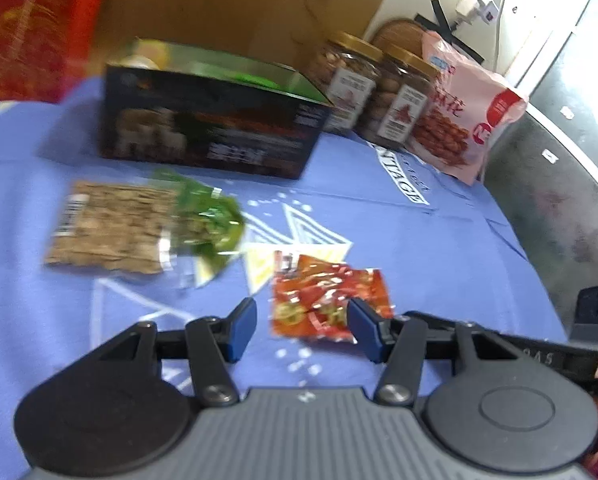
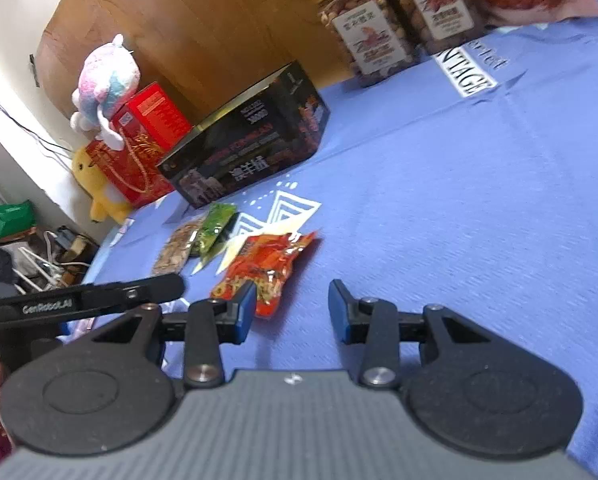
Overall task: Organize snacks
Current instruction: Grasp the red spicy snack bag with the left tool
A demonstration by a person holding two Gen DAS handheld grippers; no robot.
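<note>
A red snack packet (image 1: 323,296) lies on the blue cloth just ahead of my left gripper (image 1: 303,324), which is open and empty, its right fingertip at the packet's near edge. A brown cracker packet (image 1: 107,232) and a green packet (image 1: 207,224) lie to the left. An open black box (image 1: 207,128) stands behind them. In the right wrist view my right gripper (image 2: 293,308) is open and empty, with the red packet (image 2: 267,268) beside its left finger; the green packet (image 2: 215,232), brown packet (image 2: 177,250) and black box (image 2: 251,140) lie beyond.
Two gold-lidded nut jars (image 1: 355,80) (image 1: 399,96) and a pink snack bag (image 1: 467,112) stand at the back right against a wooden board. A red gift box (image 2: 139,148) with plush toys (image 2: 107,76) stands left of the black box. The table's left edge drops to floor clutter (image 2: 39,248).
</note>
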